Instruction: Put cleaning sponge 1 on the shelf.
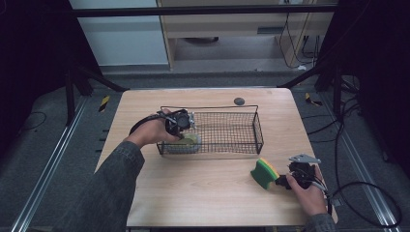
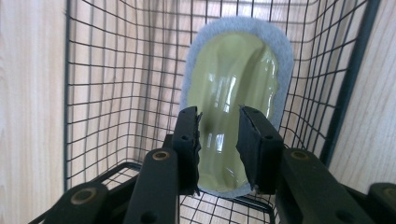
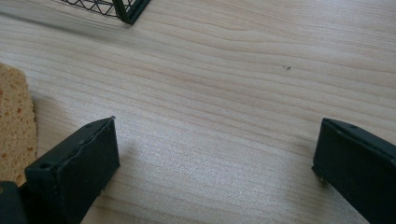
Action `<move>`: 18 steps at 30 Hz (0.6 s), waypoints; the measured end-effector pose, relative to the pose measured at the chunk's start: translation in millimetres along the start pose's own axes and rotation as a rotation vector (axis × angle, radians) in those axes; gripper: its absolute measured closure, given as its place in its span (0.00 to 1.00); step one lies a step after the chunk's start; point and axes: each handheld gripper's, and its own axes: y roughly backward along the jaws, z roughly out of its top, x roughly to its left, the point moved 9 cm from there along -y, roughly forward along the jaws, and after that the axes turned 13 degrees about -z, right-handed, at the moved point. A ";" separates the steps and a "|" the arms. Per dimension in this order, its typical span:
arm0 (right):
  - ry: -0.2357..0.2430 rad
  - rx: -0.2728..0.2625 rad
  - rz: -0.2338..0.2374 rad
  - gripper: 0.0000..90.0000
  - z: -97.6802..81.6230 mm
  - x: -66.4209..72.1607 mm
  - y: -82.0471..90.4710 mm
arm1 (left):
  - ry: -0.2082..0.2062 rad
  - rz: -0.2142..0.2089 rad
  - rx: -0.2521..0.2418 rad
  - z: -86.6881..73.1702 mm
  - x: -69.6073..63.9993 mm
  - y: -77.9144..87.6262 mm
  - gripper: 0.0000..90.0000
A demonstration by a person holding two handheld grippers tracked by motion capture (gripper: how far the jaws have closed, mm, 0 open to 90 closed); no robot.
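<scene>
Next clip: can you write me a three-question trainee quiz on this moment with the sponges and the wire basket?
1. True or false: the left gripper is shut on the wrapped sponge inside the wire basket.
2. How do the right gripper's jaws stand? A) clamped on a sponge B) wide apart over bare table C) inside the basket
3. Where does the green and yellow sponge lie, on the table or in the basket?

Key: 1 true; the jaws pinch its shiny wrapper. 2 B. 3 On the table, outside the basket, beside the right gripper.
</scene>
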 end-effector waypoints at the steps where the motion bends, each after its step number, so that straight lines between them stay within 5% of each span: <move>1: 0.000 0.000 0.000 0.01 0.0 0.0 0.0 | -0.001 0.011 -0.009 0.9 0.1 2.2 0.75; 10: 0.001 0.001 -0.002 0.01 -0.1 -0.2 0.1 | 0.013 0.091 -0.080 3.7 -1.6 26.5 0.69; 18: 0.000 0.002 -0.001 0.01 -0.1 0.0 0.2 | 0.080 0.167 -0.132 -1.4 -4.2 41.3 0.51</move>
